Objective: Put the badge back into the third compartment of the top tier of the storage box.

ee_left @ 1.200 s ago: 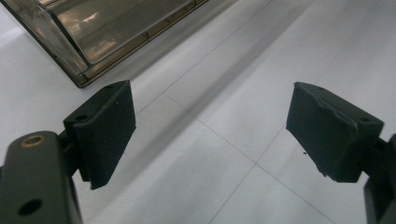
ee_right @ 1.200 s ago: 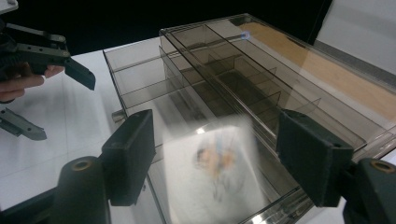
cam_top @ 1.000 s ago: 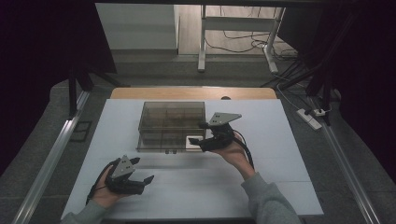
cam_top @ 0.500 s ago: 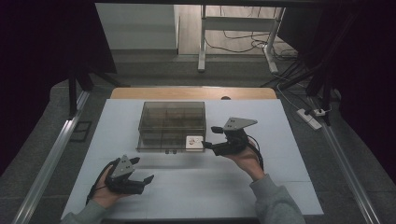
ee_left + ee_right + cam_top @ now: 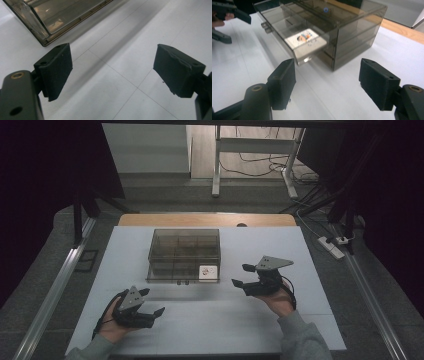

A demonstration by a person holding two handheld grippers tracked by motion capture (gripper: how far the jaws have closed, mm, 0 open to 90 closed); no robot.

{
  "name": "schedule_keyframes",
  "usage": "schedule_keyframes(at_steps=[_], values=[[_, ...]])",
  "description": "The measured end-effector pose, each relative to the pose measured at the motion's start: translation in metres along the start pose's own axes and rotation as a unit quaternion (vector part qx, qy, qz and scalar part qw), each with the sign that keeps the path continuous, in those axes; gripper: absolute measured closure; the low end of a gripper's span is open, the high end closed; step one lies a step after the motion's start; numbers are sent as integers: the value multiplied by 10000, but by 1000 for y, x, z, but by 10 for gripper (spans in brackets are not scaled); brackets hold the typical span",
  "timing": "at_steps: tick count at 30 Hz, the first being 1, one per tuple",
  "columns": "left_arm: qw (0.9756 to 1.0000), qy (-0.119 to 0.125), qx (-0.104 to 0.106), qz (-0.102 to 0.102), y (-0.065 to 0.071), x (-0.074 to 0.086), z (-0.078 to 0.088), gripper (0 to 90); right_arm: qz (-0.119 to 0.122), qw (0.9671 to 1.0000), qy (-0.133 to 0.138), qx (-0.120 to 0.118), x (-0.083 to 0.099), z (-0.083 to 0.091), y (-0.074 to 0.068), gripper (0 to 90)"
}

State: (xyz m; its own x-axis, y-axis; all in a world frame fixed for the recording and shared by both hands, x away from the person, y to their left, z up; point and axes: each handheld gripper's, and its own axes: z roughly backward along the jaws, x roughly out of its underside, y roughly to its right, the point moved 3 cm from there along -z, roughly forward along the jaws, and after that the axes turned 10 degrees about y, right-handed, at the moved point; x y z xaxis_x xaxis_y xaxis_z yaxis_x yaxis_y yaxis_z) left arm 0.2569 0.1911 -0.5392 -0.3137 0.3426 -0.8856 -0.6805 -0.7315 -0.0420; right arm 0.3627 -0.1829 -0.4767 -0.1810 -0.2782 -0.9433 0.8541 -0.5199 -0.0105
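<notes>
Smoked clear drawer box [image 5: 184, 254] on white table [image 5: 210, 320] — ahead of both grippers, touching neither. Lower drawer pulled out, holding a small white card [image 5: 208, 272] with a printed picture, just left of the right gripper [image 5: 243, 276]. Right gripper: jaws spread, empty. Left gripper [image 5: 151, 302]: jaws spread, empty — box corner up-left of it.

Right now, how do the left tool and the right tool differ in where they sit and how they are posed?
The left tool sits near the table's front edge, well short of the clear drawer box; the right tool is farther forward, just right of the box. The left tool points right, the right tool left, toward the box. Both are open and empty.
</notes>
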Motion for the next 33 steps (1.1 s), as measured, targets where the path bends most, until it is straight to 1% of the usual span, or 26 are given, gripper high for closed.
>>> schedule_keyframes(at_steps=[2,7,10,13,16,19,26,29,33], values=[[10000,2,0,2,0,0,0,153,-2,10000,-44,24,4,4,-1,295],[10000,6,-3,1,0,0,0,153,-20,9999,21,106,11,12,-3,295],[10000,16,-6,-1,0,0,1,153,-29,9999,-19,101,15,18,-3,295],[10000,23,-9,-1,0,0,1,153,-87,9998,35,160,18,24,-3,295],[10000,30,-6,5,-1,0,2,153,-100,9997,15,207,23,32,-3,294],[10000,45,-4,21,-1,0,2,153,-118,9995,60,302,30,39,-4,294],[10000,66,-9,50,-2,0,2,153,-174,9986,24,503,48,56,-5,292],[10000,64,-11,59,-2,0,2,153,-215,9982,58,564,54,64,-5,293],[10000,75,-16,47,-2,-1,2,153,-217,9978,23,632,61,74,-7,293]])
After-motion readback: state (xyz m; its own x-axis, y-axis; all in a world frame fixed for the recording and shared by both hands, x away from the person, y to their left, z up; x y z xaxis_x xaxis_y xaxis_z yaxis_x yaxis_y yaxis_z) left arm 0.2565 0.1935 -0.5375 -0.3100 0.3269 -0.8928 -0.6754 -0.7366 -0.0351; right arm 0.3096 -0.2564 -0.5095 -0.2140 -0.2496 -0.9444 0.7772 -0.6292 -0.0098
